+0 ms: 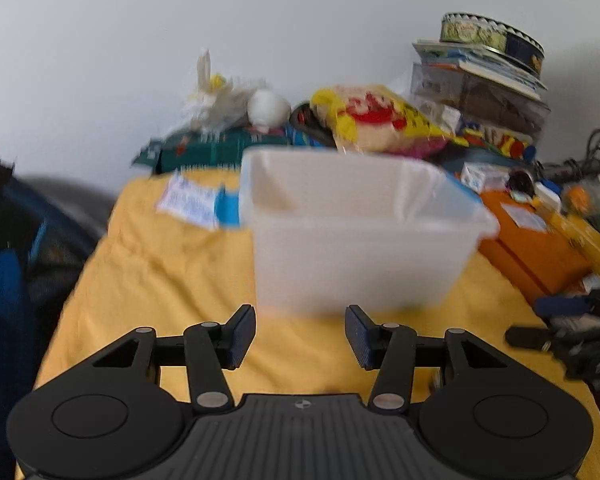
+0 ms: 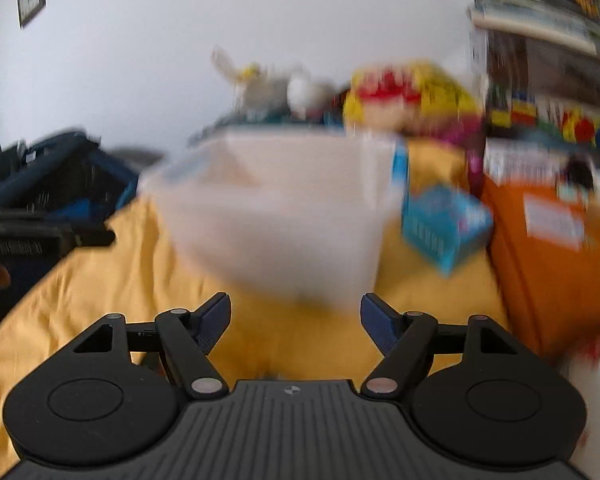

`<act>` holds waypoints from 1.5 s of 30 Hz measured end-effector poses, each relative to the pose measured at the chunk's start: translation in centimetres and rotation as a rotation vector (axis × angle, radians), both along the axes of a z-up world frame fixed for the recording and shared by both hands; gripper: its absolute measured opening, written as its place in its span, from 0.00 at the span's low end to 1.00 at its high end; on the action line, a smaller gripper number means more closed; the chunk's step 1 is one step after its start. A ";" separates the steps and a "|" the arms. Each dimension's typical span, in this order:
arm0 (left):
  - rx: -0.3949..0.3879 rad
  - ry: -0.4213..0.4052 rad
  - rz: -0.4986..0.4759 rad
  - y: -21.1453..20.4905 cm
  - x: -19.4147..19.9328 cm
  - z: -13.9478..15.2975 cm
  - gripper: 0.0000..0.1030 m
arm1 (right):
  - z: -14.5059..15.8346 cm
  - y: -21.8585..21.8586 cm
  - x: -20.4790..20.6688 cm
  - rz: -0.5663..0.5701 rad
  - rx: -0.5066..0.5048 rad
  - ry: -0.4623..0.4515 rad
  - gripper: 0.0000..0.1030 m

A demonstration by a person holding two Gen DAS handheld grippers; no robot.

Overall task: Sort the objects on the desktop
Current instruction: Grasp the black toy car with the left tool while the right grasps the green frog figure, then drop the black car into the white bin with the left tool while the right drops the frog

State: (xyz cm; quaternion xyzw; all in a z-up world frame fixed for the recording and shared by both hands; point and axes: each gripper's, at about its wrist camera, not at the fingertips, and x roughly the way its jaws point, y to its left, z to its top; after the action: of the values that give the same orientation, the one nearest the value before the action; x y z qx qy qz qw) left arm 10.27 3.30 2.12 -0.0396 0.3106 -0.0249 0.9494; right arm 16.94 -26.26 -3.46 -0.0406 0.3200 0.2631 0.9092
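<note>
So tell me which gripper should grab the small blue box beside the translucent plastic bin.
Right. The small blue box lies just right of the translucent plastic bin, close ahead of the open, empty right gripper.

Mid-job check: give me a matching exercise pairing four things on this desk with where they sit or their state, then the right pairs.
Things:
1. translucent white plastic bin
2. round decorated tin
3. small blue cardboard box
4. left gripper

Places or states:
A. on top of the stack of books and boxes at the back right
B. open, nothing between its pads
C. middle of the yellow cloth, straight ahead of both grippers
D. between the bin and the orange box

Pairs: 1-C, 2-A, 3-D, 4-B
</note>
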 end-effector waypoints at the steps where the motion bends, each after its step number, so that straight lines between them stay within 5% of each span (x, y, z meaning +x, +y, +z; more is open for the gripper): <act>1: 0.002 0.008 -0.007 -0.1 -0.8 -0.6 0.52 | -0.9 -0.1 -0.8 0.004 -0.003 0.031 0.72; 9: 0.048 0.107 -0.049 -1.1 -4.5 -5.2 0.52 | -5.0 0.9 -4.1 0.052 -0.115 0.076 0.63; 13: 0.071 0.121 -0.031 -1.4 -3.3 -6.6 0.52 | -5.8 1.3 -3.2 0.033 -0.135 0.082 0.55; 20: 0.067 0.123 -0.064 -2.7 -0.7 -7.7 0.52 | -7.3 2.2 -2.5 0.016 -0.159 0.100 0.55; 25: 0.058 0.196 -0.067 -3.1 0.7 -9.3 0.52 | -8.0 2.5 -1.9 -0.016 -0.162 0.123 0.48; 34: 0.086 0.198 -0.085 -3.5 1.6 -10.1 0.50 | -8.2 2.9 -1.2 -0.007 -0.147 0.171 0.42; 38: 0.097 0.185 -0.103 -3.3 1.7 -9.8 0.33 | -7.9 3.0 -1.3 0.011 -0.145 0.163 0.38; 45: 0.087 0.155 -0.091 -2.4 1.1 -8.8 0.32 | -7.0 1.7 -2.0 -0.007 -0.112 0.149 0.38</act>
State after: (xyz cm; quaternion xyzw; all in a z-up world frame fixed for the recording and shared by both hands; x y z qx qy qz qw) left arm 11.41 0.93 -6.69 0.0140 0.3851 -0.0512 0.9213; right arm 14.96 -24.54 -10.43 -0.0704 0.4012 0.2441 0.8801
